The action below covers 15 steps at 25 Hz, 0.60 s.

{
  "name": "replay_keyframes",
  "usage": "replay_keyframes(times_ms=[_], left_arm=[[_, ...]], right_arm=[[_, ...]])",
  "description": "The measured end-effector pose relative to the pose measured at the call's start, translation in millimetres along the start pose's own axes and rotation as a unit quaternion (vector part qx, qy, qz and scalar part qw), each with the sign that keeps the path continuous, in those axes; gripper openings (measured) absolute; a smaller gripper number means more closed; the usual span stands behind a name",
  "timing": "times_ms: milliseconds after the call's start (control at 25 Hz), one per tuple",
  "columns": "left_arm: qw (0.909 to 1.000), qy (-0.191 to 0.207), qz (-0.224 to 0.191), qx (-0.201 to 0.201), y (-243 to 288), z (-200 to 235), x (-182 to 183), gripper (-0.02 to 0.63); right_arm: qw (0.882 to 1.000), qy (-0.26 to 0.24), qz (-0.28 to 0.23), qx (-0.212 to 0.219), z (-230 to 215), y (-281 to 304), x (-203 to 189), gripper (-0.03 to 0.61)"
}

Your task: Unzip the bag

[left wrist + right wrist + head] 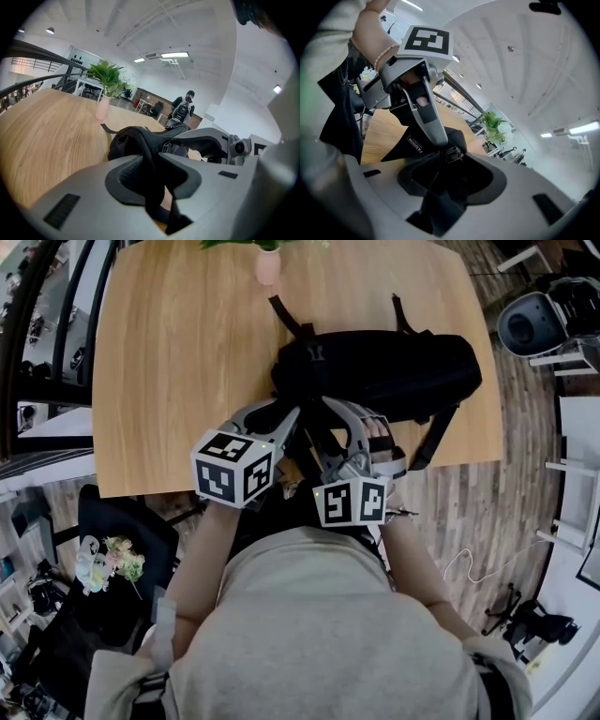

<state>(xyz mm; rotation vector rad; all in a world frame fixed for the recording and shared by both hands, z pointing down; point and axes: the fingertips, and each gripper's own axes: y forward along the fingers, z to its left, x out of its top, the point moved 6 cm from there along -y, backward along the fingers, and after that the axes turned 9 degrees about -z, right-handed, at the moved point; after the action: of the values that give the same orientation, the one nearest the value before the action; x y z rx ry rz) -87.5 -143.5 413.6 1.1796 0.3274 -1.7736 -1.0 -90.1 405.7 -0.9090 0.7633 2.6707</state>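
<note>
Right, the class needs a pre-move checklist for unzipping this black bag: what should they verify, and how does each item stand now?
1. The bag rests on the table: ok.
2. The left gripper anchors the bag: ok, shut on its black fabric.
3. The right gripper grips the zipper pull: not ok; jaws apart, pull just beyond them.
4. Zip track visible for pull direction: cannot tell.
5. The vase stands clear of both grippers: ok.
</note>
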Motion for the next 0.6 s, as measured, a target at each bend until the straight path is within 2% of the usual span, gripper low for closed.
replay_keyframes(times_ms=[600], left_arm=[[0.9999, -0.004, 0.005, -0.012, 0.6, -0.4, -1.1, 0.075]], right_arm=[[0.999, -0.018, -0.007, 0.042, -1.2, 15.1, -10.1, 0.172]])
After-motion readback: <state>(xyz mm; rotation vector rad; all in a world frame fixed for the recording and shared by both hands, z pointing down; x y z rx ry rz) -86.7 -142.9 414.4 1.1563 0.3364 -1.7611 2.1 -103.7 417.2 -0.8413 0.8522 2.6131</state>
